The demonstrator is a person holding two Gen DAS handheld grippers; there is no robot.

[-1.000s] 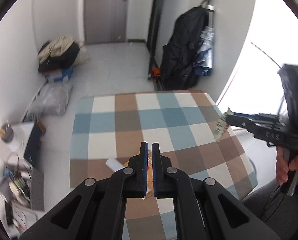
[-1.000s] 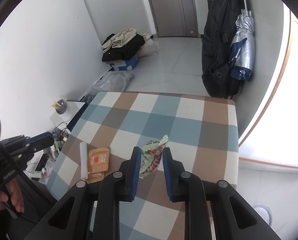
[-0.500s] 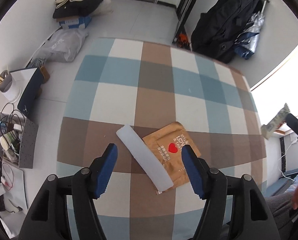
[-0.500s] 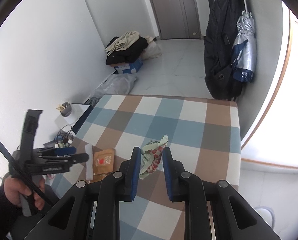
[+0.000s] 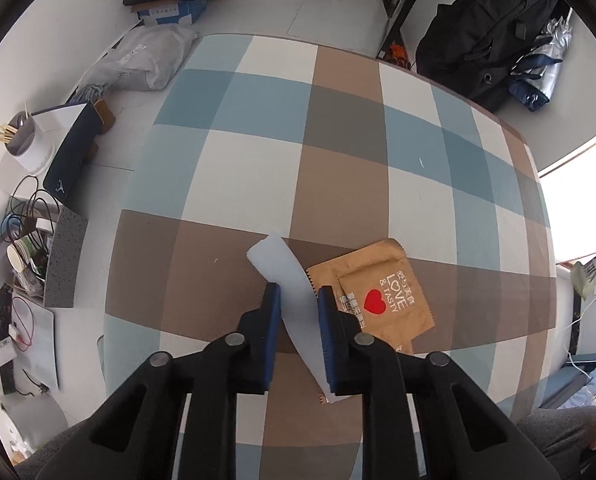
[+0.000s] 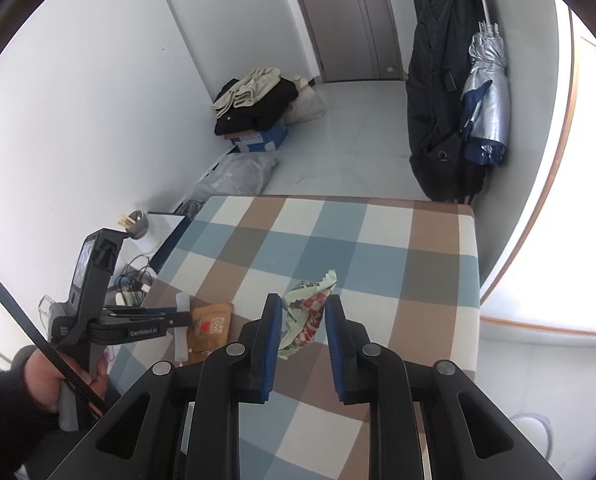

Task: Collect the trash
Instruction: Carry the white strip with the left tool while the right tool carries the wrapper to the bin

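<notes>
On the checked table (image 5: 258, 168), near its front edge, a white strip (image 5: 294, 304) lies across the corner of a brown packet (image 5: 378, 296) with a red heart, and we now have the left gripper (image 5: 298, 308) straddling that strip. Its jaws have just been closing: half a second ago they stood wide apart above both pieces, and now the blue pads sit on either side of the strip, touching it or very nearly (whether they truly press it we cannot tell from this angle, as a sliver of gap may remain on the left). A second ago the same jaws were pressed together and the table looked farther below; since then the view has dropped and tilted down onto the trash. We judge that the pickup of the strip is at its pinch, with the lift yet to come, and the packet underneath left for another pass.

In the right wrist view, the right gripper (image 6: 301, 320) hangs over the table's near half, pinching a crumpled green-and-red wrapper (image 6: 308, 312) between its pads, exactly as in both earlier frames. The person's hand (image 6: 48, 376) holds the left tool low at the table's left corner, where earlier it stood off the edge.
</notes>
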